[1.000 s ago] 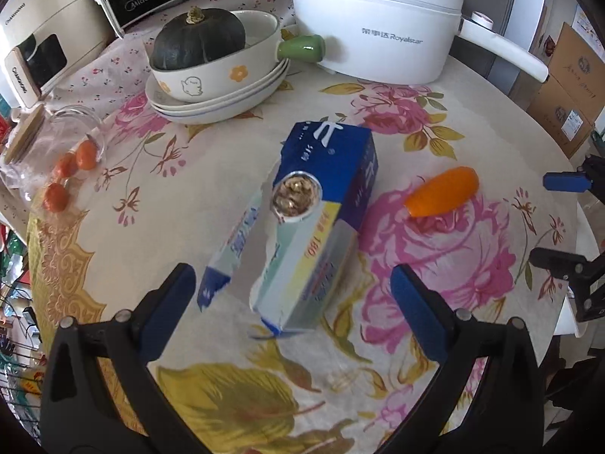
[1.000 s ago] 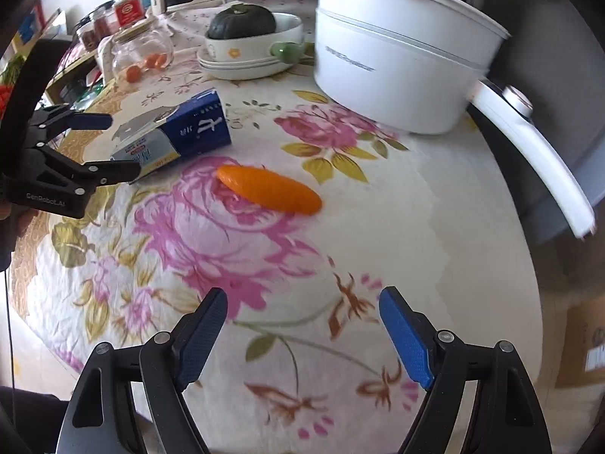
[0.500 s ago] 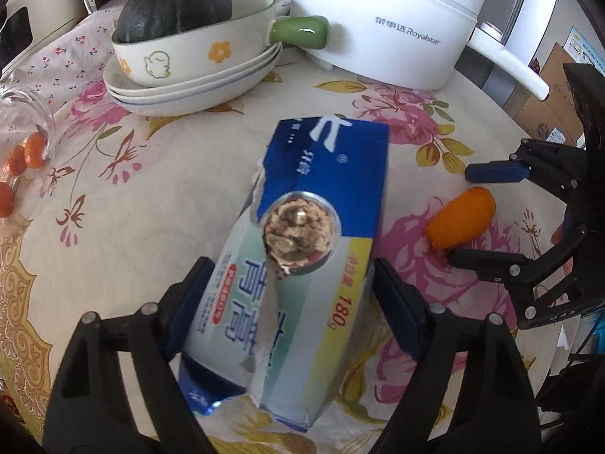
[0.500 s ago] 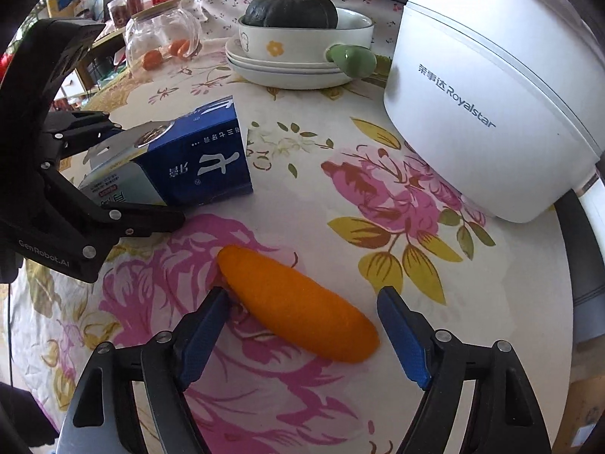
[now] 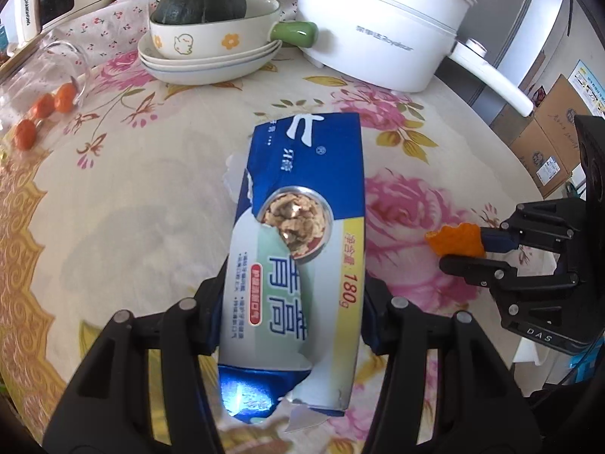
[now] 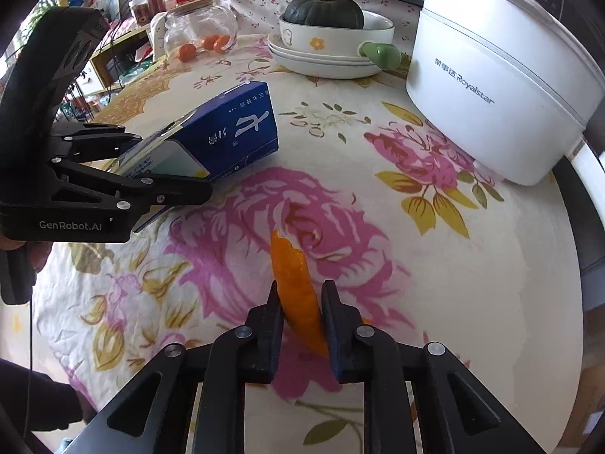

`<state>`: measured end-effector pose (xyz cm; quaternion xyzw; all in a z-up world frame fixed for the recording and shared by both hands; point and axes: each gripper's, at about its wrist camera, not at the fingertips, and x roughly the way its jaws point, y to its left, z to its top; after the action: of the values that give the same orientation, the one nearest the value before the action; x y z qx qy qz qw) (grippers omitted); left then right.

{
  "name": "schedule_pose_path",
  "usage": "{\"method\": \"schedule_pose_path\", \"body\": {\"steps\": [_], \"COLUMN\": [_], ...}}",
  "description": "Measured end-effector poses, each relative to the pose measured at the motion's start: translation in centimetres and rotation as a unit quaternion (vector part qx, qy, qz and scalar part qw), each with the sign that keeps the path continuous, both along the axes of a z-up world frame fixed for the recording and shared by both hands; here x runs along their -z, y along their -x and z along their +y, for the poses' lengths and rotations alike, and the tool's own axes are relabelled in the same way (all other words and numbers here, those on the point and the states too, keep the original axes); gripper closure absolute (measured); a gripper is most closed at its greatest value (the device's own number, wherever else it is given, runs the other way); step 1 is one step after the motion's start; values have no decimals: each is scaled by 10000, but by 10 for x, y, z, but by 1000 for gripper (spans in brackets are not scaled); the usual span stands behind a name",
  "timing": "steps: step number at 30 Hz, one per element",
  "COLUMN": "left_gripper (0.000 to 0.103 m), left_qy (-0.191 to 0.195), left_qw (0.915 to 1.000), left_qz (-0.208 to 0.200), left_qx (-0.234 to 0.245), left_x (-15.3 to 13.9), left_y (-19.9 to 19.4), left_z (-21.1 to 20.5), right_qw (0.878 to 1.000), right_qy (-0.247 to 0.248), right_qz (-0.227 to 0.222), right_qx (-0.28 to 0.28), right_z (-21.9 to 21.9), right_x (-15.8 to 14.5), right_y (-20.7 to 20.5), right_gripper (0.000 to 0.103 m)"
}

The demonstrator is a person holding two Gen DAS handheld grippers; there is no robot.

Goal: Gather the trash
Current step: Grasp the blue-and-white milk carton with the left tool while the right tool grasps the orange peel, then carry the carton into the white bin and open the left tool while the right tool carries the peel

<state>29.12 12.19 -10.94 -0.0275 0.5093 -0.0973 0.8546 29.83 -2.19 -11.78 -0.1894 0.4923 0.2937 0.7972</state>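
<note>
A torn blue and white carton (image 5: 302, 174) lies on the flowered tablecloth. My left gripper (image 5: 293, 287) straddles its near end; its jaws are closing and both pads press the carton's sides. The right wrist view shows the same carton (image 6: 242, 128) at the left, inside the left gripper (image 6: 170, 164). An orange peel (image 6: 293, 272) stands on edge between the pads of my right gripper (image 6: 301, 293), whose jaws are closing tight on it. From the left wrist view, the peel (image 5: 453, 240) sticks out of the right gripper (image 5: 465, 251) at the right edge.
A white electric pot (image 5: 378, 34) with a long handle stands at the back. Beside it a bowl holding a dark green squash (image 5: 200, 0) sits on stacked plates. A glass jar (image 5: 45, 75) with small orange fruits lies at the left. Cardboard boxes (image 5: 544, 143) are beyond the table's right edge.
Both grippers came down and forward and closed. The left went from wide open short of the carton to clamping its sides. The right closed on the peel, which now stands on edge.
</note>
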Motion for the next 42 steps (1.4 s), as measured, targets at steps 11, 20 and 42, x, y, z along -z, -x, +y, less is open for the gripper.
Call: {"method": "schedule_pose_path", "body": {"steps": [11,20,42], "left_gripper": [46,46,46], "left_qy": [82,206,507], "left_qw": [9999,9998,9960], "left_qz": [-64,-77,149], "left_qx": [38,35,723], "left_x": [-22,-30,-27], "left_y": [75,122,182], "left_z": [-38,-62,-156], "right_qw": [9984,9959,9770], "right_qy": [-77,-252,-454], "right_qz": [76,6,325], "right_qx": [564,868,2056], "right_z": [-50,-87,-212], "right_x": [-19,-38,-48], "right_y": [66,107,186], "right_gripper": [89,90,90]}}
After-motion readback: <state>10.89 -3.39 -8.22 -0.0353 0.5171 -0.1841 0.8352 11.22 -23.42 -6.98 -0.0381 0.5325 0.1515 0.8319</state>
